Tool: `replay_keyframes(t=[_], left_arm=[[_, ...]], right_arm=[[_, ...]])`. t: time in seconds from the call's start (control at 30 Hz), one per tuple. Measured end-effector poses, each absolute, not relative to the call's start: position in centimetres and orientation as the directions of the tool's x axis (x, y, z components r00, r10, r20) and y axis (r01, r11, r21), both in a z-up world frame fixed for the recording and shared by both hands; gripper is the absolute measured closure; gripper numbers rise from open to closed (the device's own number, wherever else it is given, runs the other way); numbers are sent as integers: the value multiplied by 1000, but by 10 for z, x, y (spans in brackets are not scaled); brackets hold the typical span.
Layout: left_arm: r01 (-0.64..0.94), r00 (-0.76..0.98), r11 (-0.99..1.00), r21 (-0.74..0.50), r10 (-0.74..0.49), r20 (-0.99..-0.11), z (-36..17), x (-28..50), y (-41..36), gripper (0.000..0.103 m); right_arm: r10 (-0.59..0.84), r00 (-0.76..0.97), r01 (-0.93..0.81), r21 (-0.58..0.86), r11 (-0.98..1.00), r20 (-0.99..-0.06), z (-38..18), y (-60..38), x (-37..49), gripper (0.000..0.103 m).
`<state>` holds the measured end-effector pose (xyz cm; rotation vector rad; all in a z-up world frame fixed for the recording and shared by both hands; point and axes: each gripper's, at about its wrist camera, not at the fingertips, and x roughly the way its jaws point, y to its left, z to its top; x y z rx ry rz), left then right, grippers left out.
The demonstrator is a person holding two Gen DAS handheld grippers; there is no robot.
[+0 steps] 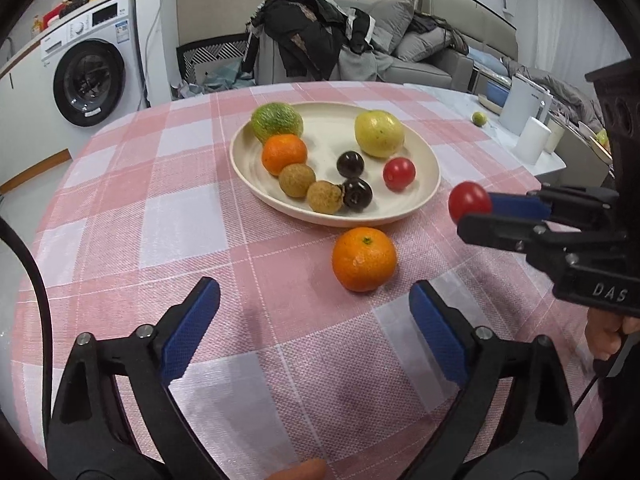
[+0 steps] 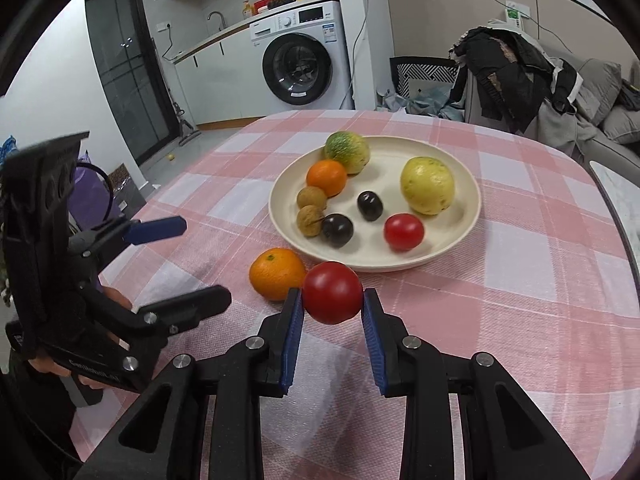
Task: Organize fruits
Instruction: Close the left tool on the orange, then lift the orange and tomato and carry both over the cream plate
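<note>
A: Pinching a red tomato in the right gripper, held near the plate.

B: Yep, and the left gripper gapes wide, holding nothing, just short of the orange on the tablecloth.

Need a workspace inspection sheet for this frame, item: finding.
Surface: pink checked tablecloth, flat.
Job's things: cream plate holds eight fruits; loose orange lies on the cloth beside it; red tomato is in the right gripper.
Clutter: white jug and white cup on the side counter.
Grippers: left gripper open, empty; right gripper shut on the red tomato, off the plate.
Cables: black cable at left edge.
Surroundings: washing machine, sofa with clothes.
</note>
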<state>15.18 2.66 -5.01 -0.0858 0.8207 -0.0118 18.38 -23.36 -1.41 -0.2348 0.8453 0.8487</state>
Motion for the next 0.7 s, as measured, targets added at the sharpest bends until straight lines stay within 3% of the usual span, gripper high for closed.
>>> replay_keyframes(t=[0.23, 0.43, 0.6, 0.7], left_arm=[[12, 617, 997, -74, -66, -784, -65, 174, 12, 35], [41, 620, 996, -80, -89, -780, -65, 188, 2, 42], [40, 619, 996, -80, -88, -780, -65, 195, -2, 67], [39, 620, 994, -97, -101, -778, -64, 193, 0, 67]], right_arm=[[570, 378, -734, 140, 665, -730, -9, -238, 188, 72], [575, 380, -725, 152, 671, -725, -7, -247, 191, 72], [586, 378, -716, 175, 676, -716, -5, -253, 195, 72], [585, 379, -712, 178, 679, -717, -5, -254, 197, 72]])
